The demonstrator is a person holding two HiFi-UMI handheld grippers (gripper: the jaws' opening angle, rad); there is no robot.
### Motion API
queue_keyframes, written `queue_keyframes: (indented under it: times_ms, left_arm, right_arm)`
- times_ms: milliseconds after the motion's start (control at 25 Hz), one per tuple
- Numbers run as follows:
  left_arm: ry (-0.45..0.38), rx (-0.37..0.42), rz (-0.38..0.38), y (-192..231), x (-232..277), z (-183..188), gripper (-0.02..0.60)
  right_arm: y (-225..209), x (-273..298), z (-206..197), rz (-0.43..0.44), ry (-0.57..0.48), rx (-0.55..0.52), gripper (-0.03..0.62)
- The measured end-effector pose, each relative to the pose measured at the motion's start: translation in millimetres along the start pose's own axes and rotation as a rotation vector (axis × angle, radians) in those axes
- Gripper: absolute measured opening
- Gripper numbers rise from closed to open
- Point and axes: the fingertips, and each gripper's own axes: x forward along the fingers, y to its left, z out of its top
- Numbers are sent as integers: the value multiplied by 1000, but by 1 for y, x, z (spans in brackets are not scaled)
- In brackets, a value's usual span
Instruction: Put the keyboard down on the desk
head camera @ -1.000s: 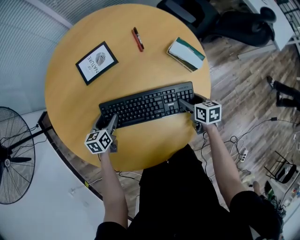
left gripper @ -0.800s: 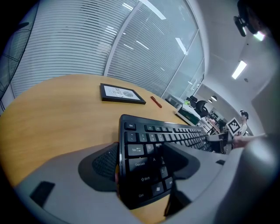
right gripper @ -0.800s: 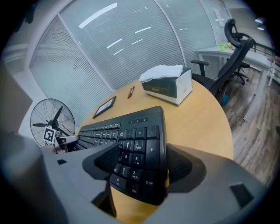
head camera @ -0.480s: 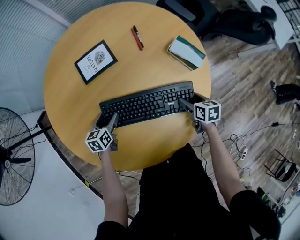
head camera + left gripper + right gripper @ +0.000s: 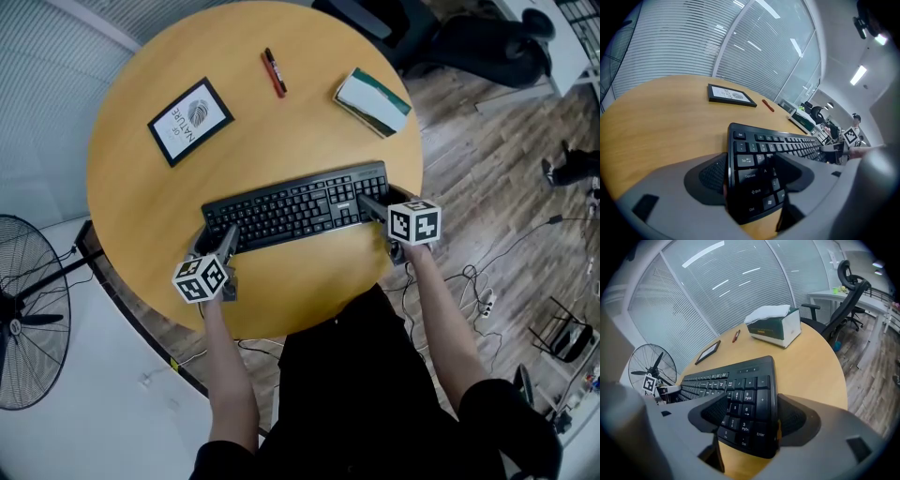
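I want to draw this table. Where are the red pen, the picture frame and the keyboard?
red pen [image 5: 274, 75], head view, middle of its barrel.
picture frame [image 5: 191, 123], head view, centre of its white print.
keyboard [image 5: 292, 207], head view, the middle keys.

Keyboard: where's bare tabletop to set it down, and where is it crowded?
Bare wood runs from the keyboard, clamped by left gripper and right gripper, up to the framed print, pen and tissue box crowding the far side. The table has a bare left flank too.
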Motion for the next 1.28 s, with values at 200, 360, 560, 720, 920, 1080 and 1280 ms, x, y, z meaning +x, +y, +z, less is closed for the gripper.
queue_keyframes:
  times_ms: [200,360,560,720,920,1080,1280]
  left_arm:
    - [3,0,2,0,1,0,310]
    - [3,2,4,0,1,0,310]
    - [7,9,11,1,2,0,310]
    - [12,17,15,0,1,-1,310]
    - [11,27,32,1,1,-1,310]
    - [11,40,51,0,2,-1,310]
    - [0,47,78,0,0,0,310]
  right_arm:
    - [-2,1,-2,-11,2,-4,331]
    - [-2,0,-2,-16,4,-10,331]
    - [-3,1,-2,-24,6,-18,334]
    - [-4,1,-2,-27,11,-23,336]
    - [-5,1,-3,-43,19,-25,342]
    - [-6,0,-2,-52,21,-35,341]
    - [-4,-4,0,-57,18,-62,331]
